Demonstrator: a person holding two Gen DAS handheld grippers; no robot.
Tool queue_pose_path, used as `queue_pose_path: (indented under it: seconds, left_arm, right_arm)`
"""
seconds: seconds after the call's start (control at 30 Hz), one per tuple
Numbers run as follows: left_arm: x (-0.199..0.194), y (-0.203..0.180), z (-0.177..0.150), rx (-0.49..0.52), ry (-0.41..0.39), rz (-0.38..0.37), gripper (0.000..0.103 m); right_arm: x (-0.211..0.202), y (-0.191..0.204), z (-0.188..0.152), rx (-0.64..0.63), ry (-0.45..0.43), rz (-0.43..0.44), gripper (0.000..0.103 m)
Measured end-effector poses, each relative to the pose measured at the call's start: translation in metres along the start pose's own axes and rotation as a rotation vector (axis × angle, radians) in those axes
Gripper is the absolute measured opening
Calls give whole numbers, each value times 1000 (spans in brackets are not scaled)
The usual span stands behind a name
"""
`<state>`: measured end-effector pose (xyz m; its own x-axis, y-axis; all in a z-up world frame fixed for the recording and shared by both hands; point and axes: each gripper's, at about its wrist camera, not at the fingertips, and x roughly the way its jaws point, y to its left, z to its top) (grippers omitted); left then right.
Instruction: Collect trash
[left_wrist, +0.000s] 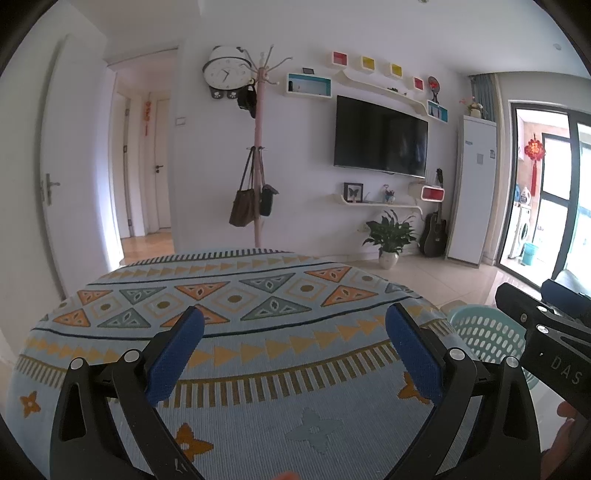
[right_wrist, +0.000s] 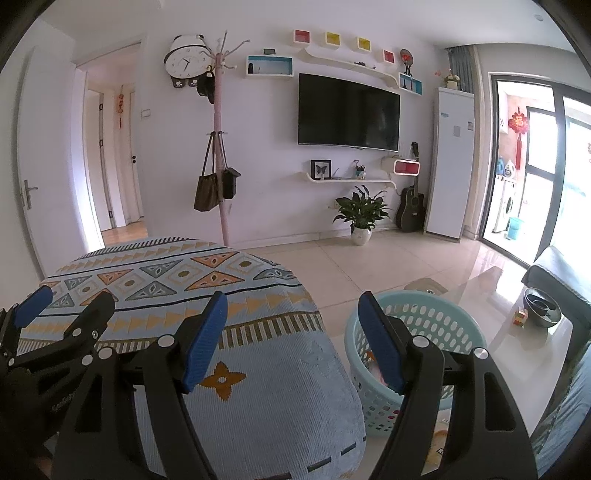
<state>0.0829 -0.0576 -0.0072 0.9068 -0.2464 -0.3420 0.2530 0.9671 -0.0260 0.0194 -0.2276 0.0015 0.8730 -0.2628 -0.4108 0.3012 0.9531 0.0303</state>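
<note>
Blue-padded fingers of the left tool (left_wrist: 294, 334) frame the foreground of the left wrist view — jaws spread wide, nothing between them, poised over the patterned cloth (left_wrist: 258, 295) that covers the counter (left_wrist: 236, 424). No litter shows on the cloth in either view, which likely explains why this tool hangs idle rather than reaching.

The right tool (right_wrist: 291, 330) is likewise released, its pads apart and empty. It sits at the counter's right edge, so that its right finger overlaps the pale green basket (right_wrist: 443, 314) on the floor just beside the counter. That placement reads as deliberate: the basket stands at the counter's side where things lifted off the cloth can be dropped straight down. Pale and orange scraps (right_wrist: 373, 363) lie at the bottom of the basket, partly hidden by the finger, so the trash appears already collected there — what exactly they are cannot be told.

Further out, a low glass table (right_wrist: 517, 350) to the right carries a dark bowl (right_wrist: 541, 306) and a small coloured cube (right_wrist: 521, 316); whether either counts as trash is uncertain. Beyond lie the tiled floor (right_wrist: 369, 266), a coat stand (right_wrist: 219, 147) and a wall television (right_wrist: 347, 110).
</note>
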Motion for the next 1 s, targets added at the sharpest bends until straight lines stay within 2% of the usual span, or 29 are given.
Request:
queue_pose_path:
  seconds: [1.0]
  left_arm:
    - [-1,1,-2,-8,11,25,95]
  right_arm:
    - [2,-2,-2,-10,9,14,69]
